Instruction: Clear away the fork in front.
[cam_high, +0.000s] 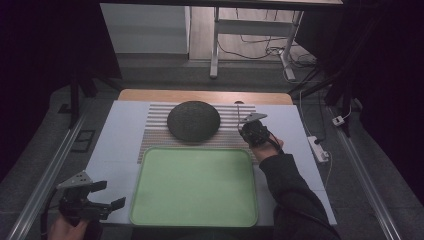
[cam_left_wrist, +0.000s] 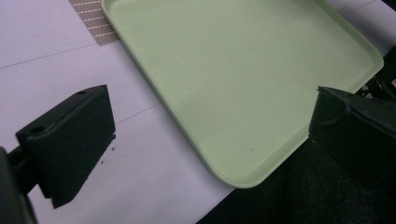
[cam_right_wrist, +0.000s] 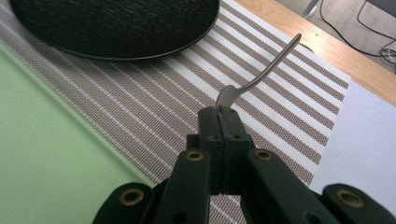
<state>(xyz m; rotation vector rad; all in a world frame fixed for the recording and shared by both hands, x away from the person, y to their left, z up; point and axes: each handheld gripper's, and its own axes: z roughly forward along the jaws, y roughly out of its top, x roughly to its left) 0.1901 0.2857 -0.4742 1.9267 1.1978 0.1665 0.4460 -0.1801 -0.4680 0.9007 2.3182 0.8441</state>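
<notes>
The right gripper (cam_high: 248, 126) sits over the right part of the striped placemat (cam_high: 157, 117), just beyond the far right corner of the green tray (cam_high: 150, 200). Its jaws are pressed together on the bowl end of a metal spoon (cam_right_wrist: 261, 72); in the right gripper view the handle curves up and away from the jaws, out over the mat's stripes toward the wooden table edge (cam_right_wrist: 327, 46). The spoon looks lifted off the mat rather than lying flat on it, with only the clamped end hidden between the pads. A dark round plate (cam_high: 193, 120) rests on the mat to the left of that gripper, near it but not touching.

The left gripper (cam_high: 102, 195) hangs low at the near left corner of the table, just beside the tray's left rim. Its jaws stand wide apart with nothing between them; in the left gripper view they frame the tray's near corner and the white table surface (cam_left_wrist: 56, 42). The person's right sleeve (cam_high: 290, 190) lies along the tray's right side.
</notes>
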